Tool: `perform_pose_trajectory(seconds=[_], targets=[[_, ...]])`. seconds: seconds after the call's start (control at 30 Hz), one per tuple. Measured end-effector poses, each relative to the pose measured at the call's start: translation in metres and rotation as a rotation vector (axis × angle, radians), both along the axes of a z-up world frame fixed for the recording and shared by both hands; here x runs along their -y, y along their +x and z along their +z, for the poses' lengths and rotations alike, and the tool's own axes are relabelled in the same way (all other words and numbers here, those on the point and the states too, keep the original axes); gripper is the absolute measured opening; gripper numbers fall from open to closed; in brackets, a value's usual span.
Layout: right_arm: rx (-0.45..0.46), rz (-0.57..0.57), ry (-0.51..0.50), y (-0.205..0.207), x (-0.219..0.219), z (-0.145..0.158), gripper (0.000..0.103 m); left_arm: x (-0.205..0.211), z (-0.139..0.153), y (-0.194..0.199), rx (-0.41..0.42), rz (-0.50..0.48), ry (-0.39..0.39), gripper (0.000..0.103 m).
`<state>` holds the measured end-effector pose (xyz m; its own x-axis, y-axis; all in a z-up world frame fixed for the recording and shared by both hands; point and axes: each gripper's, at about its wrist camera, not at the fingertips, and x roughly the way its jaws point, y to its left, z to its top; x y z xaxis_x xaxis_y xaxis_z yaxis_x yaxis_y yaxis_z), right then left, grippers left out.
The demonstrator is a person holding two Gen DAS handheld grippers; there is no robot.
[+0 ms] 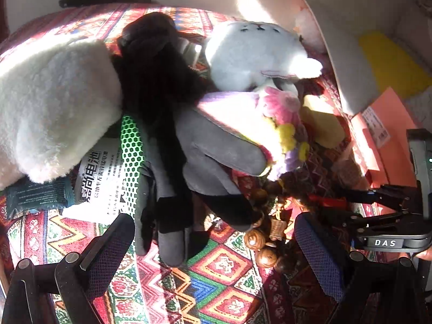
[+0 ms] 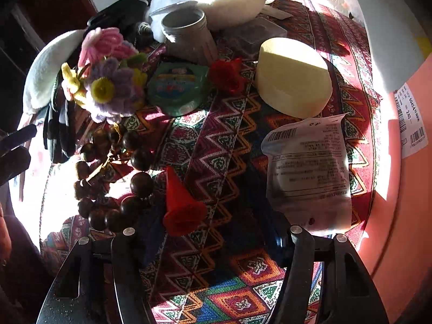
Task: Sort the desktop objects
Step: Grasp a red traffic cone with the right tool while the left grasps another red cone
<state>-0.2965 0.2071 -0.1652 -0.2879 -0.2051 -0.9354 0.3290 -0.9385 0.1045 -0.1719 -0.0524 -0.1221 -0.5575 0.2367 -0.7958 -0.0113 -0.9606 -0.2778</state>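
The grey glove (image 1: pixel 194 162) is seen dead ahead of the spread, empty left gripper (image 1: pixel 213 240), fingers pointing near. The right gripper (image 2: pixel 210 245), likewise released, is faced by the red cone (image 2: pixel 181 205).

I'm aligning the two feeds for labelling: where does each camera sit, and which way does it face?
Left wrist: rides the left gripper, looking along its open fingers at the grey-and-black glove and the grey plush toy; the right gripper shows at its right edge.
Right wrist: rides the right gripper, fingers open, facing the red cone and the yellow sponge.
Shared: the wooden bead bracelet, the pipe-cleaner flowers and the patterned cloth.
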Motion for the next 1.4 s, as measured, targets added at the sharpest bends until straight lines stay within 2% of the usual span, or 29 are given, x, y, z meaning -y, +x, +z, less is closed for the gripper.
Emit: perform_pose_trajectory(seconds=[0.1, 0.27, 0.4, 0.5, 0.53, 0.6, 0.67, 0.7, 0.77, 0.83, 0.93, 0.97, 1.07, 1.17, 1.2, 1.37, 1.4], targets=[[-0.034, 0.007, -0.038, 0.003, -0.004, 0.005, 0.032, -0.023, 0.006, 0.000, -0.031, -0.061, -0.026, 0.098], [-0.078, -0.037, -0.115, 0.012, -0.032, 0.029, 0.032, -0.051, 0.018, -0.011, -0.091, -0.115, -0.080, 0.098], [-0.200, -0.120, -0.193, 0.024, -0.070, 0.073, 0.032, -0.086, 0.023, -0.040, -0.127, -0.167, -0.118, 0.098], [-0.289, -0.169, -0.256, 0.030, -0.080, 0.102, 0.032, -0.120, 0.019, -0.072, -0.141, -0.208, -0.168, 0.096], [-0.319, -0.183, -0.278, 0.032, -0.086, 0.112, 0.032, -0.132, 0.017, -0.084, -0.142, -0.234, -0.195, 0.092], [-0.358, -0.204, -0.329, 0.031, -0.095, 0.126, 0.032, -0.155, 0.002, -0.110, -0.086, -0.304, -0.256, 0.063], [-0.370, -0.220, -0.352, 0.029, -0.102, 0.131, 0.032, -0.165, -0.019, -0.134, 0.002, -0.328, -0.301, 0.047], [-0.373, -0.228, -0.359, 0.028, -0.105, 0.132, 0.032, -0.168, -0.026, -0.141, 0.014, -0.336, -0.328, 0.044], [-0.369, -0.236, -0.364, 0.026, -0.110, 0.131, 0.032, -0.175, -0.032, -0.149, 0.003, -0.346, -0.402, 0.044], [-0.363, -0.237, -0.362, 0.027, -0.113, 0.129, 0.032, -0.179, -0.033, -0.156, 0.004, -0.356, -0.426, 0.047], [-0.360, -0.236, -0.364, 0.027, -0.115, 0.128, 0.032, -0.177, -0.035, -0.163, -0.007, -0.373, -0.413, 0.051], [-0.361, -0.237, -0.367, 0.027, -0.116, 0.128, 0.032, -0.175, -0.035, -0.165, -0.021, -0.377, -0.406, 0.049], [-0.377, -0.241, -0.382, 0.028, -0.120, 0.130, 0.032, -0.166, -0.030, -0.164, -0.048, -0.352, -0.391, 0.035], [-0.388, -0.247, -0.391, 0.032, -0.125, 0.133, 0.032, -0.157, -0.021, -0.155, -0.068, -0.329, -0.339, 0.037], [-0.388, -0.251, -0.392, 0.033, -0.126, 0.132, 0.032, -0.158, -0.019, -0.151, -0.081, -0.330, -0.356, 0.045], [-0.376, -0.258, -0.392, 0.032, -0.128, 0.129, 0.032, -0.176, -0.031, -0.153, -0.089, -0.389, -0.509, 0.051], [-0.375, -0.257, -0.393, 0.032, -0.128, 0.128, 0.032, -0.179, -0.034, -0.156, -0.097, -0.396, -0.540, 0.055]])
